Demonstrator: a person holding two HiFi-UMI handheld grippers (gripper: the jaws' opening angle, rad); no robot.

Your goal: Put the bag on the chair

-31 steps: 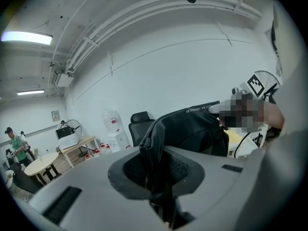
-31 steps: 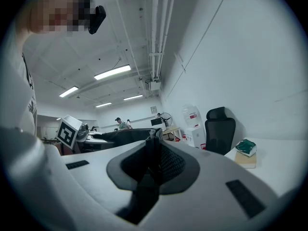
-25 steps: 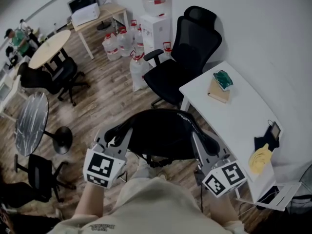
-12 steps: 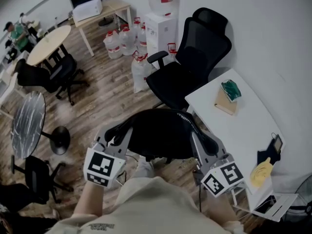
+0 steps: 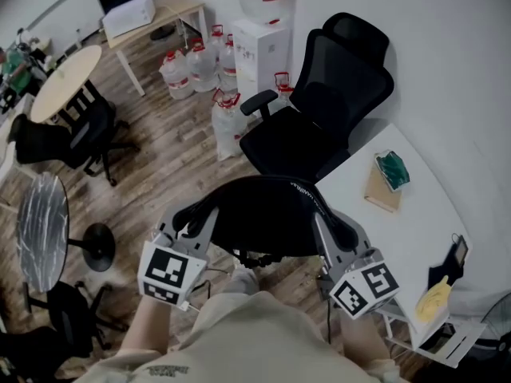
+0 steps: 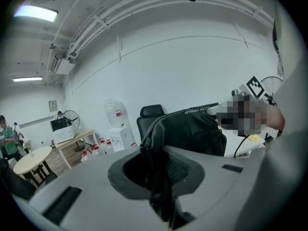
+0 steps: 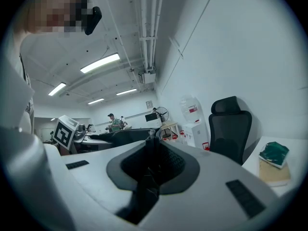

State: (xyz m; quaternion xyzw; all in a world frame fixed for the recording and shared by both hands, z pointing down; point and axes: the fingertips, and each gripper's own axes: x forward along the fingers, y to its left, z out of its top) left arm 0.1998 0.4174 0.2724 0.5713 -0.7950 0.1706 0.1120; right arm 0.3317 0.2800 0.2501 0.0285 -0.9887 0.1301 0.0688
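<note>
A black bag (image 5: 267, 216) hangs in front of my body, held up between both grippers. My left gripper (image 5: 190, 220) is shut on a black strap of the bag (image 6: 155, 177), which runs down between its jaws. My right gripper (image 5: 338, 231) is shut on the bag's other side, with dark fabric (image 7: 150, 160) pinched between its jaws. A black office chair (image 5: 313, 134) with a high mesh back stands just beyond the bag, its seat bare. The same chair (image 7: 231, 128) shows at the right of the right gripper view.
A white table (image 5: 415, 230) stands at the right, carrying a book with a green item (image 5: 389, 179) and a yellow object (image 5: 434, 300). A water dispenser (image 5: 263, 30) and several water bottles (image 5: 204, 66) are behind the chair. Round tables (image 5: 60, 82) and other chairs (image 5: 68, 138) fill the left.
The head view has shifted: the chair and white table now lie lower and further right in the picture, a little closer. Both grippers keep the same hold on the bag.
</note>
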